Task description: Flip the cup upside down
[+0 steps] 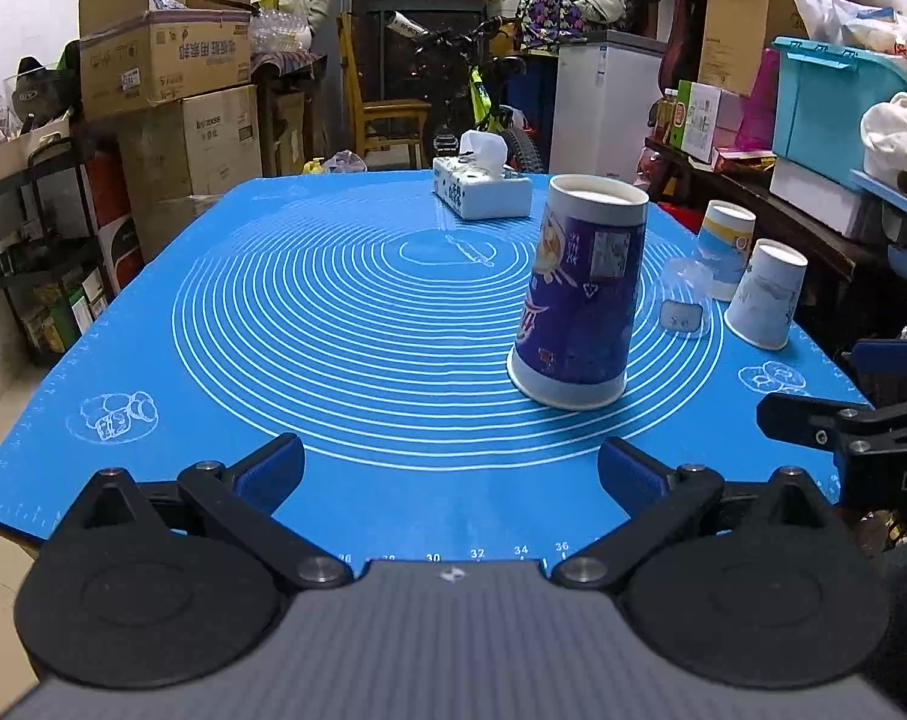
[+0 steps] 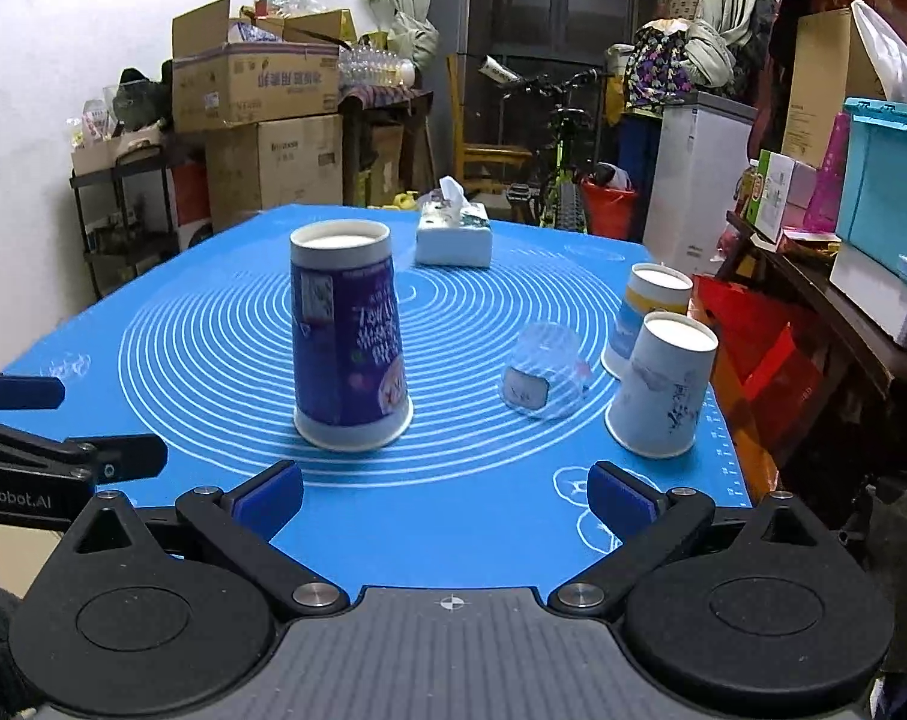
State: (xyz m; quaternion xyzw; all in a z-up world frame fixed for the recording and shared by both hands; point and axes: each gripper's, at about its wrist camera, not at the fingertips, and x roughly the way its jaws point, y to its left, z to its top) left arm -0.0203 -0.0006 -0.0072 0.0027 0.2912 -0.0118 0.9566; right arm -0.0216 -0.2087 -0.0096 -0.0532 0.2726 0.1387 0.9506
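Observation:
A tall purple paper cup stands upside down, wide rim on the blue mat; it also shows in the right wrist view. To its right stand a small clear plastic cup, a pale blue paper cup and a yellow-banded paper cup, all upside down. My left gripper is open and empty, short of the purple cup. My right gripper is open and empty, between the purple cup and the pale blue cup, nearer the front edge.
A white tissue box sits at the mat's far side. Cardboard boxes, a black shelf, a bicycle, a white freezer and a cluttered bench surround the table. The right gripper's arm shows at the left view's right edge.

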